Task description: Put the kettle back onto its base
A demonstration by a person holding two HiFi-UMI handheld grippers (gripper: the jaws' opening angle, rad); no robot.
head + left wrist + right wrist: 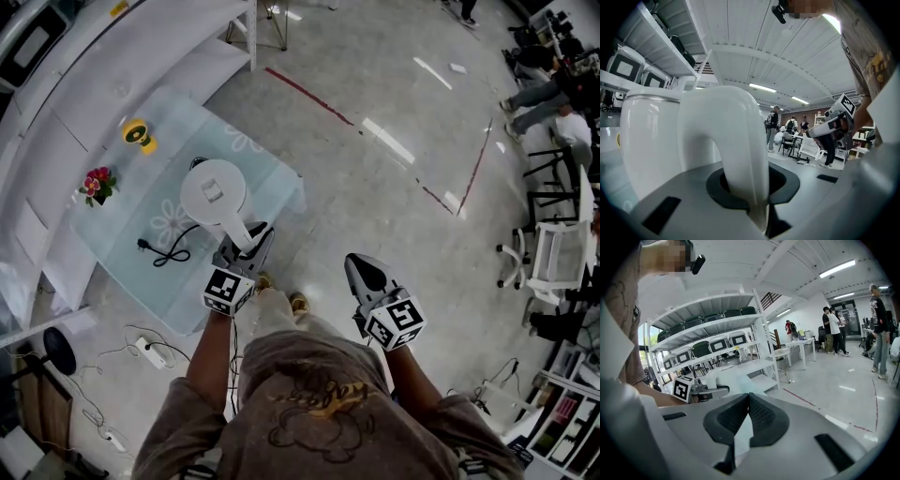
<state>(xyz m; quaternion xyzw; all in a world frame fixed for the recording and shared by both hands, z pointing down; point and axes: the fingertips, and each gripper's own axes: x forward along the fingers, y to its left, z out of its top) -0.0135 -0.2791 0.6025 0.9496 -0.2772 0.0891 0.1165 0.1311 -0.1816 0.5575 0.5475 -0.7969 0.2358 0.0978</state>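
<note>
Left gripper (251, 242): fingers partly closed and clamped on the kettle's handle (740, 150). In the left gripper view the white arch of the handle runs straight down between the pads. Grip looks firm, low on the handle.

Kettle (214, 192): white, lid up, upright, over the middle of the tabletop (267, 173) with its pale blue cloth. A dark curved edge shows just past the kettle's far side, probably the base (197, 163). A black cord (171, 251) loops out from under the kettle to a loose plug. Cannot tell whether the kettle bottom touches the base or hangs just above it.

Right gripper (366, 272): fingers together, nothing between them, held off the tabletop's near edge, well apart from the kettle.

Step in hand, as I judge it: the final lowering onto the base.
- Keep the kettle level; a tilt would catch one edge of the base.
- Centre it first. The exposed dark edge suggests the kettle sits slightly towards the person.
- Lower straight and slowly, and open the fingers only once the kettle sits flat.
- Risk: the light base may slide on the cloth, or the cord may drag it.

Flowers (97, 184) and a yellow item (138, 135) stand clear at the far side.
</note>
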